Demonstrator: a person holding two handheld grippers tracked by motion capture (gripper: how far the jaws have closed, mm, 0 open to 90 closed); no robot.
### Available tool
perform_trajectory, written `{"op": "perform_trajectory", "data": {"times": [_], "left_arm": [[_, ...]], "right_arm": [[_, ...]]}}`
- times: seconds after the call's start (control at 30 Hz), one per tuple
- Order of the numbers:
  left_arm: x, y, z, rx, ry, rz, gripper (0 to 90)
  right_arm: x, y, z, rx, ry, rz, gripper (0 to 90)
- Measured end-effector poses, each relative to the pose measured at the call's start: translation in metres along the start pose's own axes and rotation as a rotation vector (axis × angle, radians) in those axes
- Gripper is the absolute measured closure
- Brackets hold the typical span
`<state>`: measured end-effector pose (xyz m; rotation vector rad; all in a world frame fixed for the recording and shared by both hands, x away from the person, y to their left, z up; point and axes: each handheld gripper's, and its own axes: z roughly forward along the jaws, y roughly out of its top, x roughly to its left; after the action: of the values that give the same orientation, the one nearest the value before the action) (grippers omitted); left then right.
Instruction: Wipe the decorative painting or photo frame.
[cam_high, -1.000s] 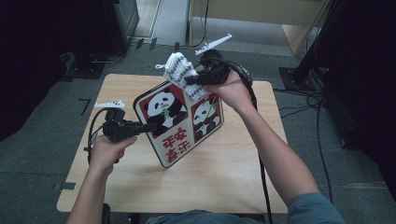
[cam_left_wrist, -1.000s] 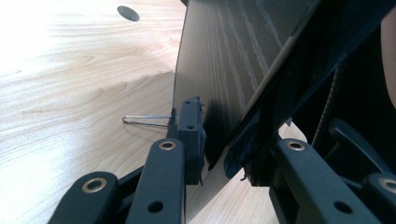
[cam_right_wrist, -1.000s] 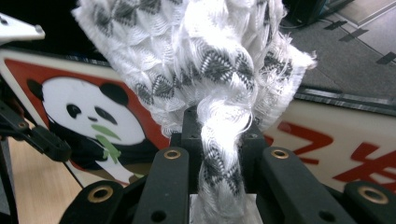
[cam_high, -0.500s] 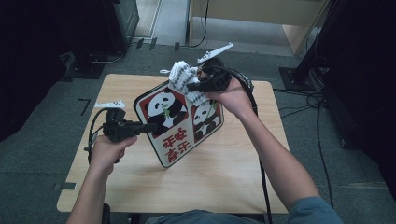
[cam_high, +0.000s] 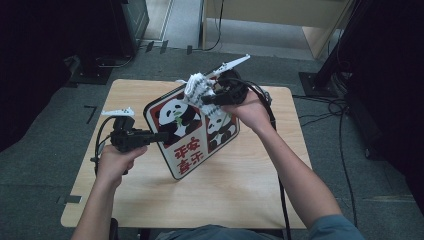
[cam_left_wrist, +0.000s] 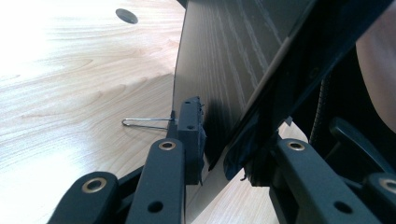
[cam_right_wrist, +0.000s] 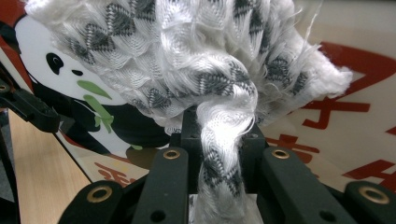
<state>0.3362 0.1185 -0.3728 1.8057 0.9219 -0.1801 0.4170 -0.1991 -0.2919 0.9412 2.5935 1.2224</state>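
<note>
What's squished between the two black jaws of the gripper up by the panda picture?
A white-and-grey woven cloth, bunched and pinched by the right gripper against the panda board; the right gripper view shows it.

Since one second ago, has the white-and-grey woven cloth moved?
Yes. The white-and-grey woven cloth, clamped in the right tool, has sunk slightly, from above the top edge of the panda-printed board down onto its face, judged against the wooden table.

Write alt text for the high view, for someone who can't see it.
A person tilts a panda board up on a wooden table, the left gripper clamping its edge while the right gripper presses a white patterned cloth on its top.
</note>
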Motion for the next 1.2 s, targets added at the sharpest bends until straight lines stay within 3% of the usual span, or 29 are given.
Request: {"op": "perform_trajectory", "data": {"times": [1.2], "left_arm": [[0.0, 0.0, 0.0, 0.001, -0.002, -0.002, 73.1]], "right_arm": [[-0.005, -0.039, 0.021, 0.021, 0.031, 0.04, 78.3]]}}
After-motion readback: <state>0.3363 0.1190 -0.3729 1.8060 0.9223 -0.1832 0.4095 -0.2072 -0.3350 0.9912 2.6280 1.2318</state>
